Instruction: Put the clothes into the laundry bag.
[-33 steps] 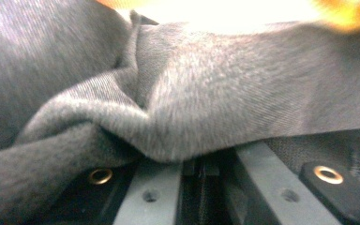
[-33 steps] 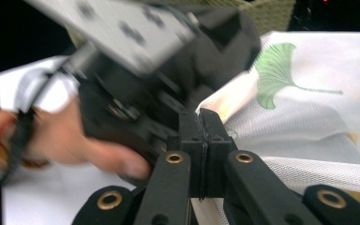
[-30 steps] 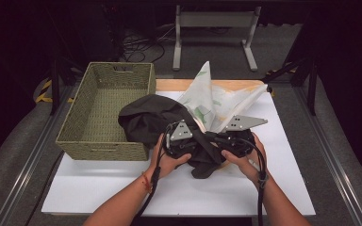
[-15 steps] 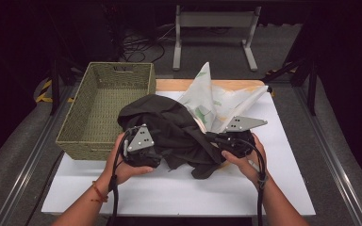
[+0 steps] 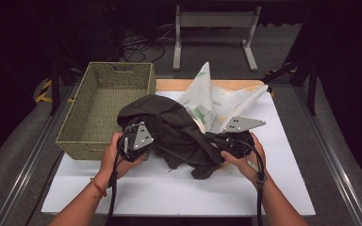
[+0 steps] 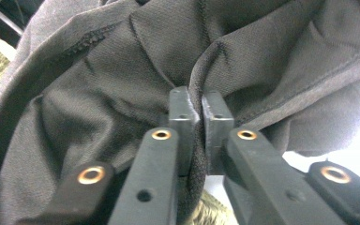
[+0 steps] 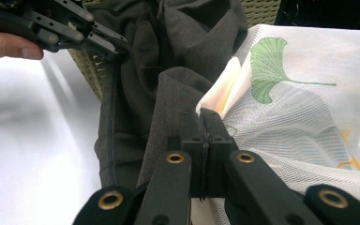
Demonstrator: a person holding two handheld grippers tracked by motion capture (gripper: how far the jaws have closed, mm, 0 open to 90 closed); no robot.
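A dark grey garment (image 5: 179,132) lies bunched on the white table top, partly against a white mesh bag (image 5: 217,99) printed with green leaves. My left gripper (image 5: 152,141) is at the garment's left side. Its jaws have just been closing, and in the left gripper view the left gripper (image 6: 200,105) is shut on a fold of the garment (image 6: 98,93). My right gripper (image 5: 213,138) is at the garment's right side. In the right gripper view the right gripper (image 7: 201,124) is shut on the mesh bag's (image 7: 300,108) edge, with the garment (image 7: 187,28) against its left jaw.
A woven basket (image 5: 103,108) stands on the table's left, just behind my left hand. The white table top (image 5: 169,188) runs in front of the garment. A metal stand (image 5: 212,28) sits on the floor beyond the table.
My left gripper moved from the garment's middle to its left side, then took hold of a fold there. The right gripper stayed put.
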